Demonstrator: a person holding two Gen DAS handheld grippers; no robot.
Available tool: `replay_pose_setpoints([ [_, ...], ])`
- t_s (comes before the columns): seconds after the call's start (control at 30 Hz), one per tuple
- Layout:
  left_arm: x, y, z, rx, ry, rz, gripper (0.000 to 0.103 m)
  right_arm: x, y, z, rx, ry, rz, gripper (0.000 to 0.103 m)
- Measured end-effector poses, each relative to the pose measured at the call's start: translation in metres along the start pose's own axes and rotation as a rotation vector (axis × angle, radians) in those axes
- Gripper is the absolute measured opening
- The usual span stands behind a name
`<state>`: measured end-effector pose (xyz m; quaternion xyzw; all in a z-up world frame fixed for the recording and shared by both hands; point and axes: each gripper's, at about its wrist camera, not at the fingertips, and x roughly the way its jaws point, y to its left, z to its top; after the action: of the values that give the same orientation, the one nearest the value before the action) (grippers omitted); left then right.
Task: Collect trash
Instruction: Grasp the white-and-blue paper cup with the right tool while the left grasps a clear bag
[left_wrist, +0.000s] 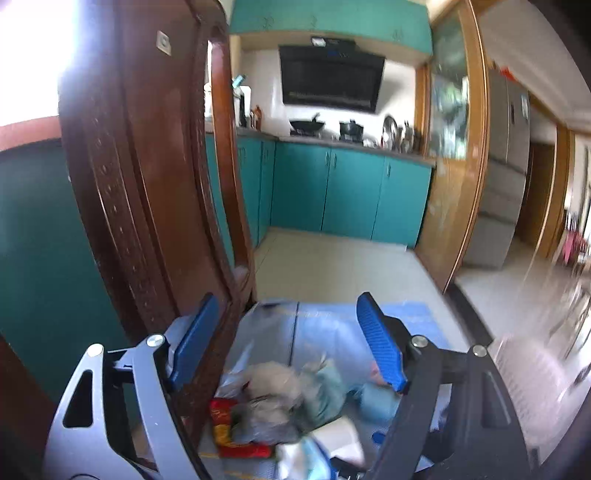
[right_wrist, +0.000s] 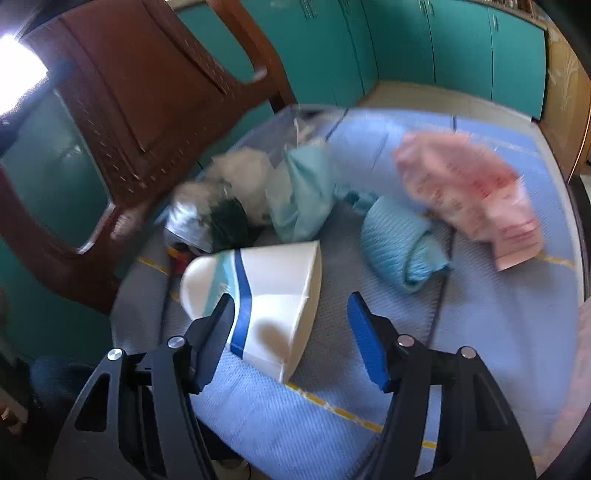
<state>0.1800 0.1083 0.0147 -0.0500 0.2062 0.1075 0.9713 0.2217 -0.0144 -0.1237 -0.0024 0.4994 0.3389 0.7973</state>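
Right gripper (right_wrist: 291, 332) is hanging open over our white carton (right_wrist: 266, 299), gripping nothing; trash pile (right_wrist: 236, 199) is crowding the mat's (right_wrist: 480, 332) chair-side edge, while we're leaving the right half open. Left gripper (left_wrist: 288, 347) is gaping empty.

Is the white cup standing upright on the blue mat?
No, the white cup lies on its side on the blue mat.
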Motion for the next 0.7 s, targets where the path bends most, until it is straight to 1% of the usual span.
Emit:
replay_pose_setpoints([
  [0.07,0.005,0.005,0.001,0.004,0.034,-0.012,0.078,0.007,-0.002,0.001,0.021,0.018,0.014,0.06],
  [0.1,0.005,0.009,-0.002,-0.002,0.048,-0.022,0.078,0.009,-0.005,0.001,0.043,0.022,0.046,0.057],
  [0.13,0.008,0.011,-0.002,-0.011,0.06,-0.03,0.078,0.009,-0.007,0.002,0.06,0.027,0.073,0.05],
  [0.17,0.009,0.013,-0.005,-0.025,0.078,-0.041,0.078,0.009,-0.008,0.002,0.068,0.031,0.089,0.046],
  [0.23,0.014,0.013,-0.007,-0.044,0.101,-0.052,0.078,0.007,-0.011,0.0,0.082,0.035,0.116,0.03],
  [0.27,0.016,0.014,-0.007,-0.055,0.111,-0.056,0.078,0.005,-0.013,-0.002,0.089,0.032,0.124,0.027],
  [0.33,0.02,0.014,-0.01,-0.065,0.123,-0.061,0.078,0.0,-0.015,-0.007,0.1,0.018,0.154,0.016],
  [0.4,0.024,0.013,-0.011,-0.067,0.131,-0.059,0.078,-0.008,-0.018,-0.008,0.098,0.004,0.165,0.012],
  [0.5,0.025,0.009,-0.016,-0.05,0.144,-0.044,0.078,-0.026,-0.021,-0.009,0.072,-0.023,0.124,0.009],
  [0.6,0.032,0.005,-0.02,-0.035,0.176,-0.028,0.078,-0.046,-0.029,-0.009,0.063,-0.059,0.091,0.005],
  [0.7,0.04,0.002,-0.023,-0.024,0.221,-0.005,0.078,-0.071,-0.041,-0.012,0.06,-0.084,0.051,0.004],
])
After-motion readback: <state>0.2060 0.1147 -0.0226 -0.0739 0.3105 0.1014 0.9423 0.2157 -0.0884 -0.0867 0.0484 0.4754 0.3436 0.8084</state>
